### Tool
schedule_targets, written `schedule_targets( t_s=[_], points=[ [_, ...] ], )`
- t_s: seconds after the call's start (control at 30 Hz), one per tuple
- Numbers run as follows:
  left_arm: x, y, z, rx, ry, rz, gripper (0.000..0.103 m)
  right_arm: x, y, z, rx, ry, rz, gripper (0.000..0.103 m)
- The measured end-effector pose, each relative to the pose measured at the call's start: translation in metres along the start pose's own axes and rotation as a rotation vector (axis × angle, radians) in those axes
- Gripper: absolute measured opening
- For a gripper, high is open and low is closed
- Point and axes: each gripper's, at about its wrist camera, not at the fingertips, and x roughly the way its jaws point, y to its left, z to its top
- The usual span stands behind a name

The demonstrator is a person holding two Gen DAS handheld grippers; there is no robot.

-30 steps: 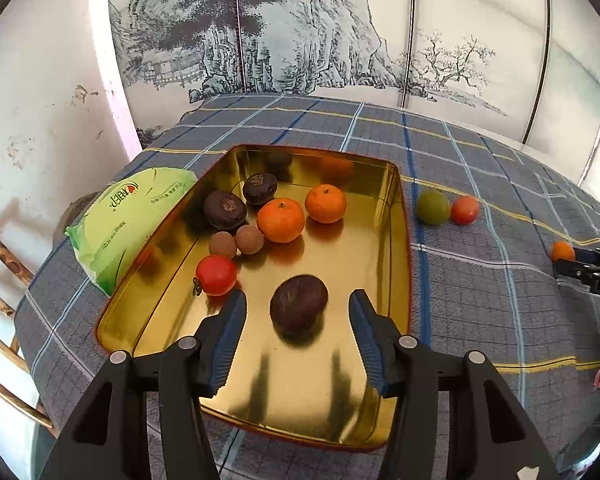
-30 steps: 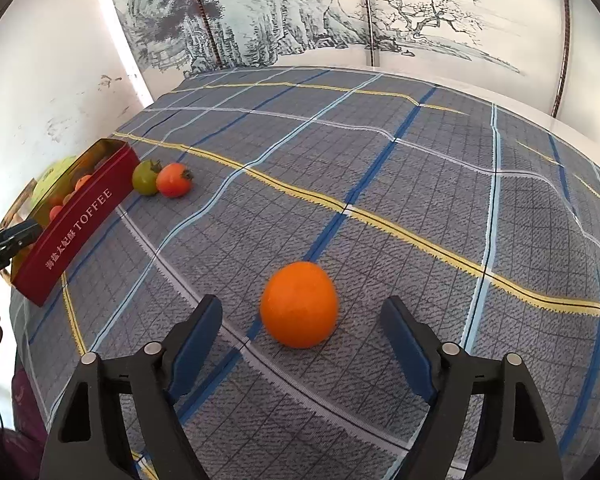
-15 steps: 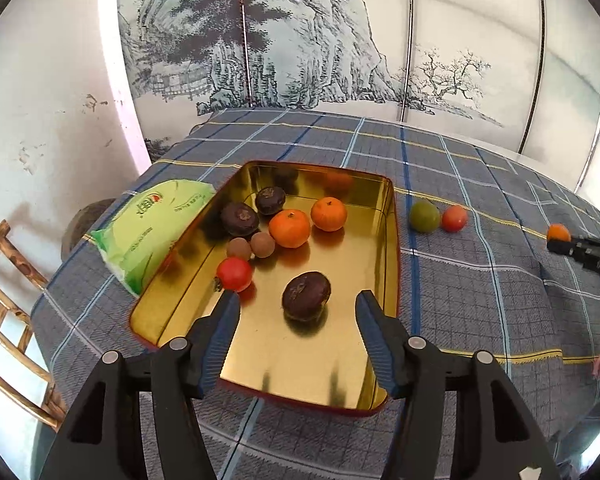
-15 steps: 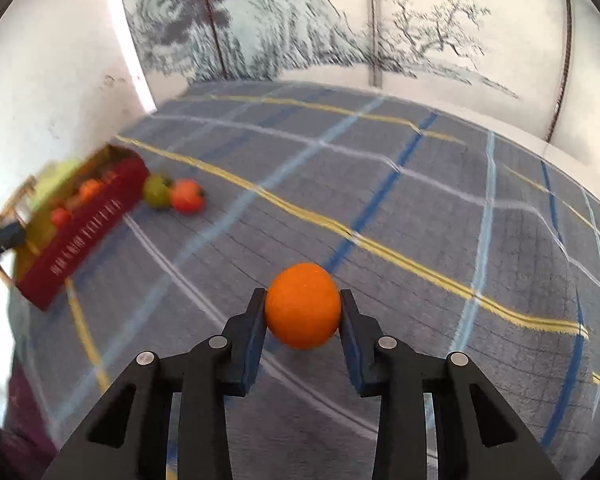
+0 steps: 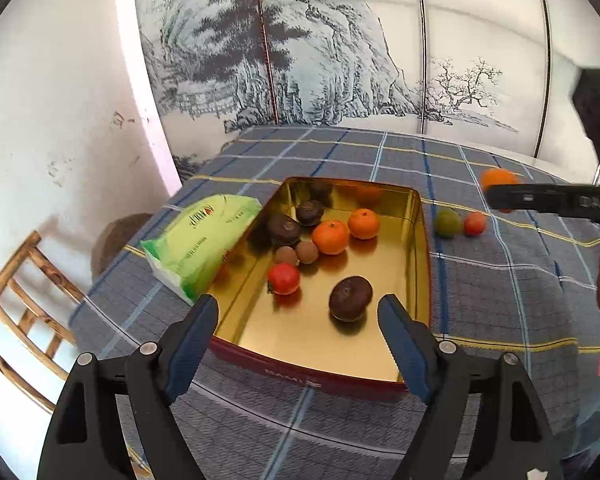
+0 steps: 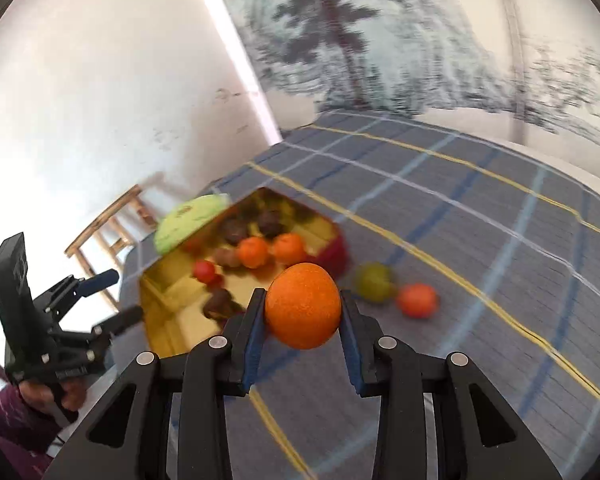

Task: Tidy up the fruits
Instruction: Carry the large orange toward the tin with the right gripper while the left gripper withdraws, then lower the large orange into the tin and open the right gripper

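Note:
My right gripper [image 6: 302, 322] is shut on an orange [image 6: 302, 311] and holds it in the air over the plaid cloth, to the right of the gold tin tray [image 6: 156, 312]. The held orange also shows in the left wrist view [image 5: 498, 179]. The tray [image 5: 423, 240] holds two oranges [image 5: 330, 237], a red tomato [image 5: 284, 279], several dark brown fruits [image 5: 350, 298] and two small brown ones. A green fruit [image 5: 447, 223] and a red fruit [image 5: 474, 224] lie on the cloth right of the tray. My left gripper [image 5: 298, 332] is open and empty above the tray's near edge.
A green tissue pack [image 5: 200, 236] lies against the tray's left side. A wooden chair [image 5: 16, 308] stands off the table's left edge. A white wall and a painted screen [image 5: 320, 52] stand behind the table.
My right gripper shut on the orange, lifted it off the cloth and swung left toward the tray. My left gripper drew back and up from the tray, still open.

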Motion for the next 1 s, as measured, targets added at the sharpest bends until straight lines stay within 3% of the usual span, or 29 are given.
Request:
schedule_targets(
  t_s=[0.2,0.57,1.0],
  points=[
    [-0.001,0.003,-0.003,0.007,-0.011,0.015,0.088,0.048,0.016,0.014,-0.017,0.059,0.022,0.036],
    [0.004,0.011,-0.007,-0.001,-0.007,0.035,0.093,0.107,0.024,0.022,-0.016,0.145,0.003,0.036],
    [0.010,0.016,-0.012,-0.014,0.017,0.036,0.094,0.130,0.031,0.022,-0.028,0.181,-0.014,0.038]
  ],
)
